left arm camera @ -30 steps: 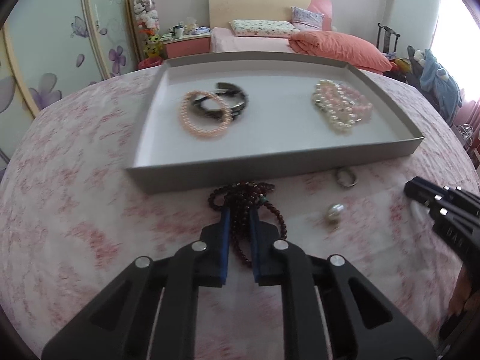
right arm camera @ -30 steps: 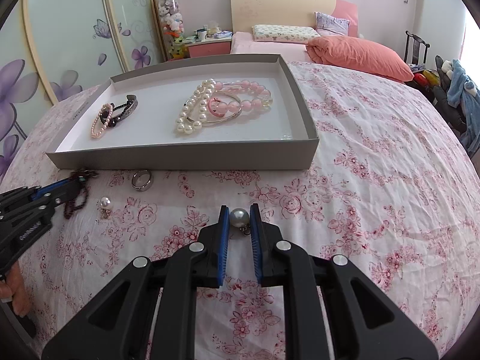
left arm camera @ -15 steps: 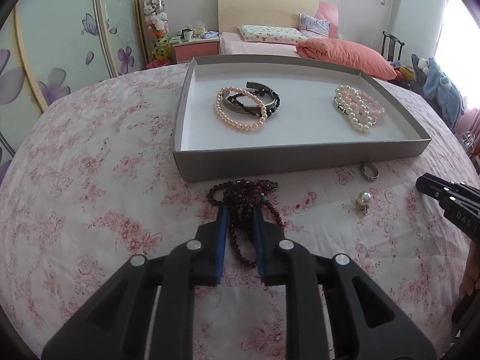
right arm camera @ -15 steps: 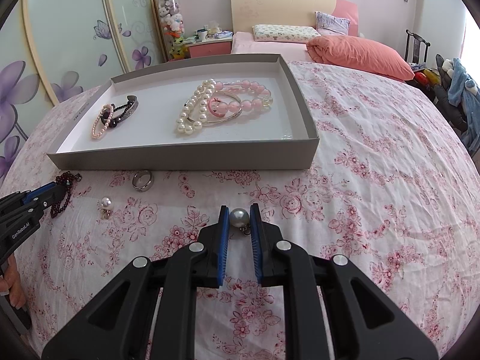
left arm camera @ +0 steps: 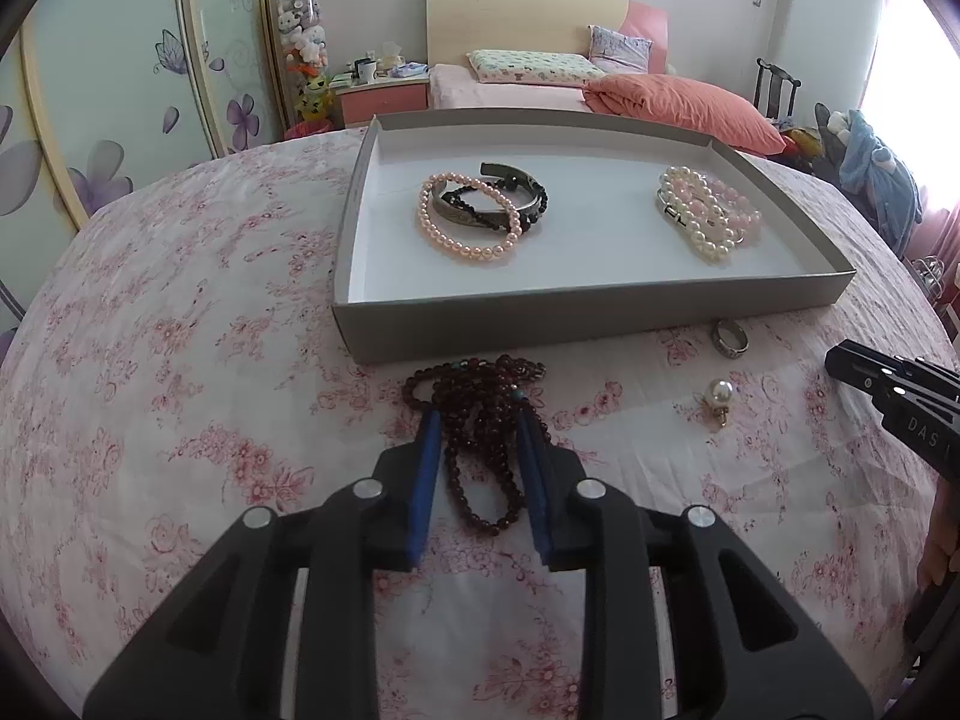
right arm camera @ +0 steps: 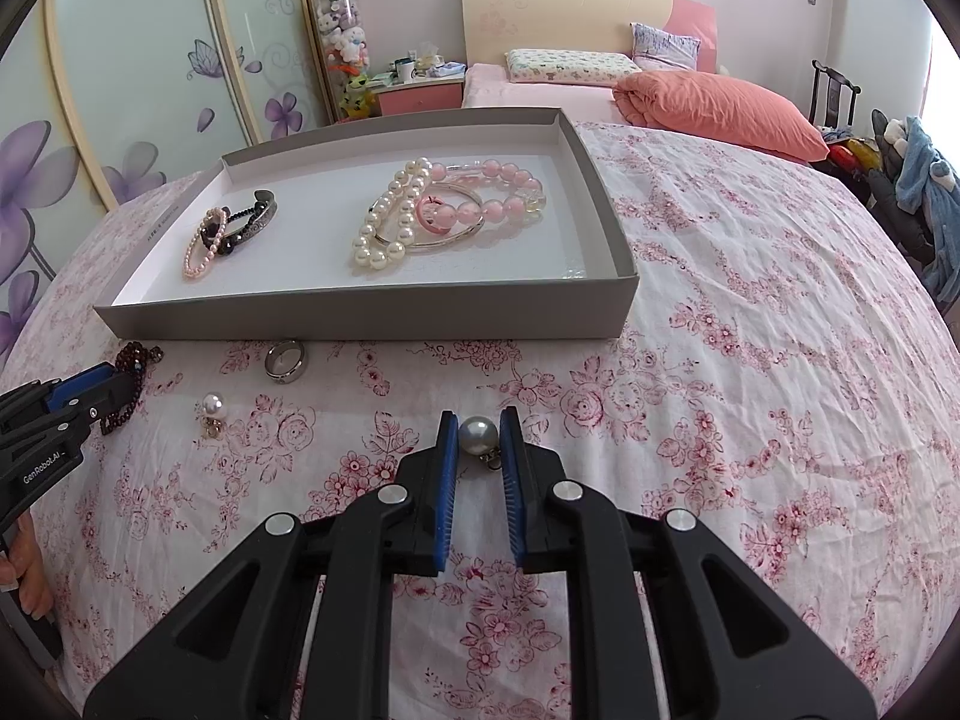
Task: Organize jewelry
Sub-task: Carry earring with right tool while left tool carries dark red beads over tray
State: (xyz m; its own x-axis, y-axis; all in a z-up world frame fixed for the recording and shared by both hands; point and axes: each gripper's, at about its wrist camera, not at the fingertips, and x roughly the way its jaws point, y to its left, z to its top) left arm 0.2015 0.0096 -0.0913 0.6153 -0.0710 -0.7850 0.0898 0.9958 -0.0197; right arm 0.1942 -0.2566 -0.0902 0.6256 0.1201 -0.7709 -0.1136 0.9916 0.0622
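Observation:
A grey tray (left arm camera: 588,309) (right arm camera: 372,321) lies on the floral cloth and holds several bracelets. In front of it lie a dark red bead necklace (left arm camera: 486,414) (right arm camera: 129,381), a silver ring (left arm camera: 730,339) (right arm camera: 285,360) and a pearl earring (left arm camera: 718,396) (right arm camera: 212,411). My left gripper (left arm camera: 477,420) is open, with its fingers on either side of the necklace. My right gripper (right arm camera: 478,420) is shut on a grey pearl earring (right arm camera: 478,435) just above the cloth.
A pink pearl bracelet with dark bangles (left arm camera: 480,213) sits left in the tray, white and pink bead bracelets (left arm camera: 708,219) right. A bed with an orange duvet (right arm camera: 720,108) stands behind. A wardrobe (right arm camera: 120,60) is at the left.
My left gripper has drawn back from the tray and its jaws have opened wider around the necklace. My right gripper has held still on the grey pearl earring.

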